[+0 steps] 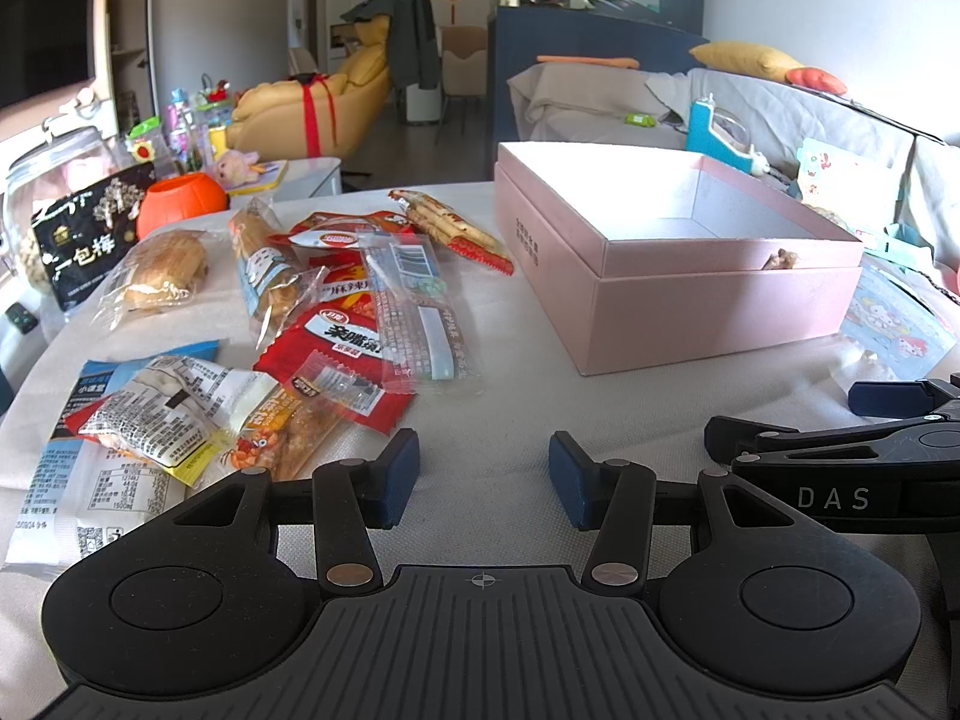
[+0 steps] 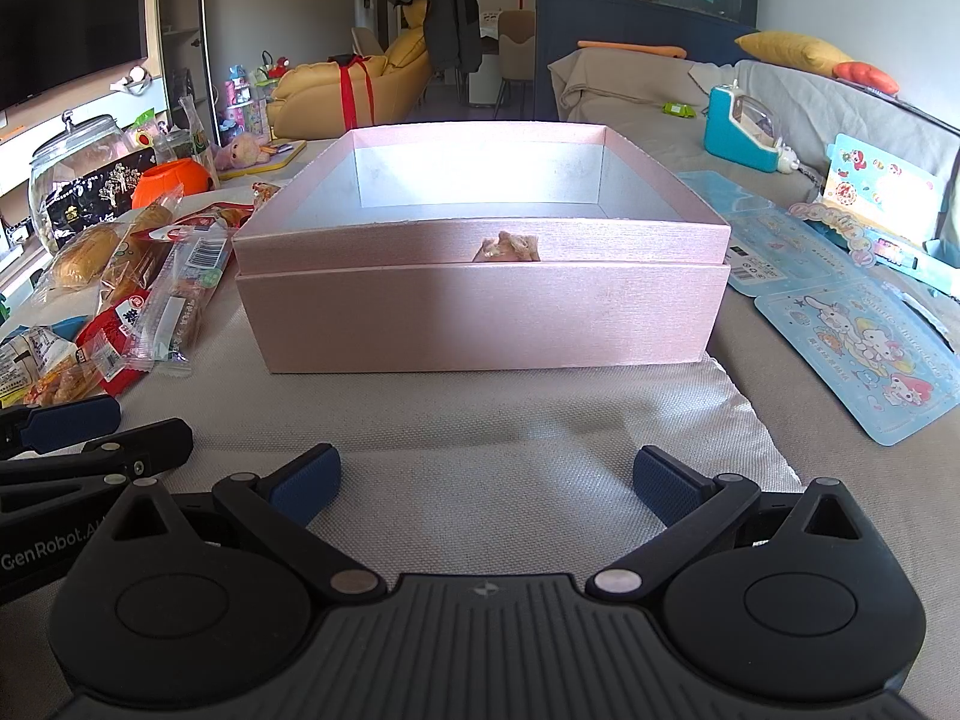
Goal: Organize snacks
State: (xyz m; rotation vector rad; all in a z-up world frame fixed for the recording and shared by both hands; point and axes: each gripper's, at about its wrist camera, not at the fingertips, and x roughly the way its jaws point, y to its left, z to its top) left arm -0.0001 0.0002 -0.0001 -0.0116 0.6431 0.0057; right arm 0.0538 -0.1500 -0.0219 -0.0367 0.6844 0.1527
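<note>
Both low wrist views share the pink box (image 1: 672, 276) ahead.

The box (image 2: 480, 312) looks like pink card with a faint brushed sheen outside and a pale matt lining. The tabletop (image 2: 510, 450) is covered in coarse, matt woven cloth. The snack packets (image 1: 336, 330) are glossy crinkled plastic film, some clear, some printed red. The jar (image 1: 54, 168) is clear glass. Both claws, left (image 1: 483, 477) and right (image 2: 486, 483), are matt black plastic with ribbed blue pads (image 1: 399, 474) and bright metal pivot pins (image 2: 621, 582).
</note>
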